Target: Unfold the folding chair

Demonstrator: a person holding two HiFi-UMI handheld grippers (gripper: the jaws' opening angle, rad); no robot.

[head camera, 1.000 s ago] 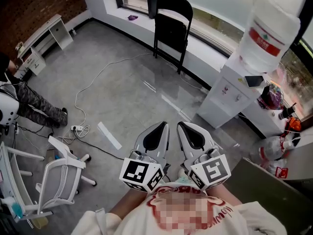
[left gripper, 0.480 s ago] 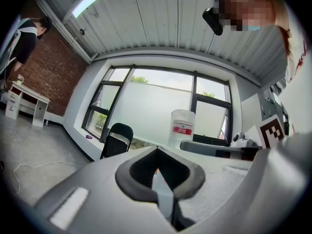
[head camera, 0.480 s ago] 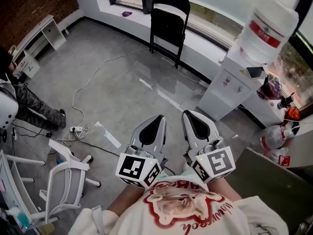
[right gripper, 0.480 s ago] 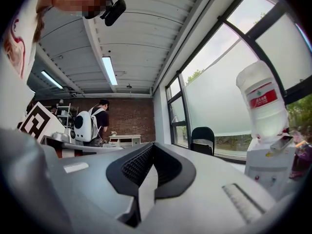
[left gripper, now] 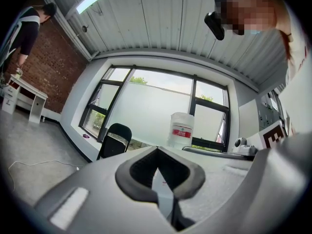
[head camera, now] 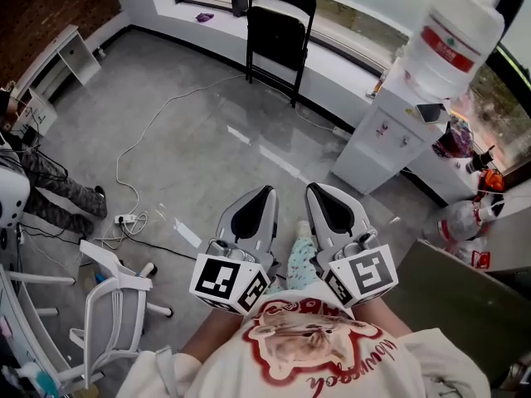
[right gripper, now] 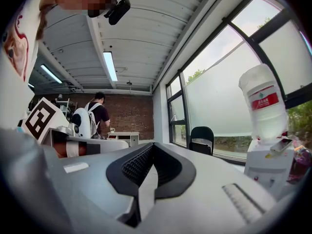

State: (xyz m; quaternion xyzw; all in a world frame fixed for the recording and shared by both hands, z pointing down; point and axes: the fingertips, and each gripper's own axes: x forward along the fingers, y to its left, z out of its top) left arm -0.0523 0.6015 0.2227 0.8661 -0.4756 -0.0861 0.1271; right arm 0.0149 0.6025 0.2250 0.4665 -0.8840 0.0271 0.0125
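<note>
The folding chair [head camera: 278, 31] stands at the far side of the room. It is black, upright, and looks folded flat against the low wall under the window. Both grippers are well apart from it, with a wide stretch of grey floor [head camera: 199, 156] between.

Compared with a second ago, the whole head view has shifted: the water dispenser [head camera: 390, 135] sits a little nearer to the grippers, and the person's leg [head camera: 300, 255] now shows between the two tools, where it was not visible before. I judge that the person is walking toward the chair — the approach is under way, and the unfolding itself has not begun.

The left gripper [head camera: 267, 191] has its jaws pressed together with nothing between them; in its own view the pads meet in a narrow seam and the chair shows small beyond them. The right gripper [head camera: 314, 189] is the same — jaws fully together, empty, pointing level toward the window.

For the task this means that both jaws must first open before they can take the chair's frame, and the person needs to come much closer.
</note>
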